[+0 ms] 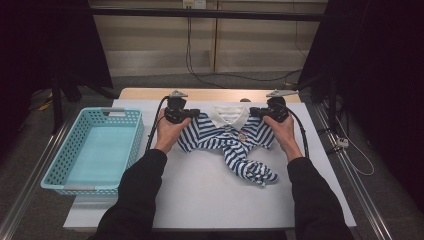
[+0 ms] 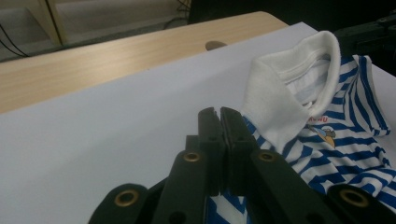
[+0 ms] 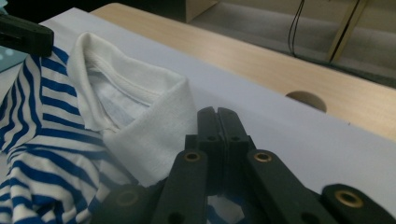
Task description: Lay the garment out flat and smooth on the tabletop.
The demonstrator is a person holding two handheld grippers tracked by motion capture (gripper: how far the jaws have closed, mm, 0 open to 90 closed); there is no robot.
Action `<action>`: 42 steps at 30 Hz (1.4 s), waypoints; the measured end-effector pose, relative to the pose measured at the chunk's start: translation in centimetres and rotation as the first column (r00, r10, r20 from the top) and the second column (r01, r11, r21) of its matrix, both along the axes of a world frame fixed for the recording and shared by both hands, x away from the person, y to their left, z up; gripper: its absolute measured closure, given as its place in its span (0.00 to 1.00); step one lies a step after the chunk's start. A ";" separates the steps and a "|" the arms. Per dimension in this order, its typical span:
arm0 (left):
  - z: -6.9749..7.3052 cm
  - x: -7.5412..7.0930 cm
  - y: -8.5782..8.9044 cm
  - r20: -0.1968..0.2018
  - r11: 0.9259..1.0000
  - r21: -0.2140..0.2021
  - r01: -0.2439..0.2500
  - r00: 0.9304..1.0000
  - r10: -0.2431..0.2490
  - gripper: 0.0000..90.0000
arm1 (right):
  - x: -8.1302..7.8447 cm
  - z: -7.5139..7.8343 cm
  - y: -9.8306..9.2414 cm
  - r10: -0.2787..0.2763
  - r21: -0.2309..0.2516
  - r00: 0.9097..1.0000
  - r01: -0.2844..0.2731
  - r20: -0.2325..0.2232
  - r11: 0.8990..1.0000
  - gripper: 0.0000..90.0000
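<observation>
A blue-and-white striped polo shirt (image 1: 235, 142) with a white collar (image 1: 229, 116) lies crumpled on the white table sheet (image 1: 200, 195), its lower part bunched toward the front right. My left gripper (image 1: 196, 114) is shut on the shirt's left shoulder. My right gripper (image 1: 254, 111) is shut on the right shoulder. In the left gripper view the gripper (image 2: 219, 112) has its jaws pressed together, with striped cloth (image 2: 345, 135) under them beside the collar (image 2: 275, 102). In the right gripper view that gripper (image 3: 217, 112) also has its jaws together, next to the collar (image 3: 154, 121) and stripes (image 3: 42, 140).
An empty turquoise basket (image 1: 132, 145) stands on the table's left side. A strip of wooden tabletop (image 1: 210, 94) with a round hole (image 3: 306, 100) runs along the far edge. Cables hang and lie on the floor behind. Open white sheet lies in front of the shirt.
</observation>
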State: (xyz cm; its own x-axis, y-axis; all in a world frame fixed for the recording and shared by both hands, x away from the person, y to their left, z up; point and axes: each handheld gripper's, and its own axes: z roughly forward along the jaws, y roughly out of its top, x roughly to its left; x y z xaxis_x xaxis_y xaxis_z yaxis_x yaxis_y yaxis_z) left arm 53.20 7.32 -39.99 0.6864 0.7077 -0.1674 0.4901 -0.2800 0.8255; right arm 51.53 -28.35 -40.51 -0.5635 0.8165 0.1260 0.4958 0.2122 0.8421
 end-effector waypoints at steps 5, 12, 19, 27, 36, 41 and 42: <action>0.2 0.3 0.3 0.009 0.999 0.007 -0.039 0.999 0.039 0.98 | 0.7 0.9 1.2 -0.012 -0.023 0.999 0.013 0.031 1.000 1.00; -0.9 1.3 -0.4 0.019 0.991 0.017 -0.131 0.991 0.131 0.95 | 2.5 0.3 1.9 -0.063 -0.068 0.998 0.064 0.024 0.996 0.92; -1.5 1.1 -0.5 -0.015 0.993 0.024 -0.117 0.993 0.118 0.55 | 2.4 -0.3 1.3 -0.113 -0.078 0.994 0.113 0.005 0.991 0.55; -0.6 -2.2 -0.5 -0.007 1.000 0.023 0.011 1.000 -0.011 0.45 | -1.4 -1.4 -0.5 -0.082 -0.057 0.994 0.079 -0.067 0.995 0.55; -2.5 -6.5 0.0 -0.022 0.991 0.102 0.091 0.996 -0.089 0.58 | -6.5 -3.2 -2.2 -0.091 -0.122 0.988 0.076 -0.122 0.990 0.60; -3.8 -7.6 0.7 -0.057 0.984 0.134 0.121 0.992 -0.114 0.66 | -7.3 -4.1 -2.6 -0.123 -0.114 0.982 0.106 -0.146 0.988 0.63; -4.0 -7.9 0.6 -0.070 0.988 0.109 0.112 0.992 -0.105 0.67 | -7.2 -4.2 -2.5 -0.119 -0.110 0.982 0.104 -0.144 0.989 0.63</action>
State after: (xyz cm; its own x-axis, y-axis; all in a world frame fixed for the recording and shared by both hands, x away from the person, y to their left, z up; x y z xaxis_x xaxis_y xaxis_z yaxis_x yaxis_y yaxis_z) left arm 45.29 7.95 -44.02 0.7508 0.6461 -0.1371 0.5023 -0.4238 0.7537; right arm 44.34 -30.87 -44.75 -0.4494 0.8859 0.1152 0.6399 0.2292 0.7335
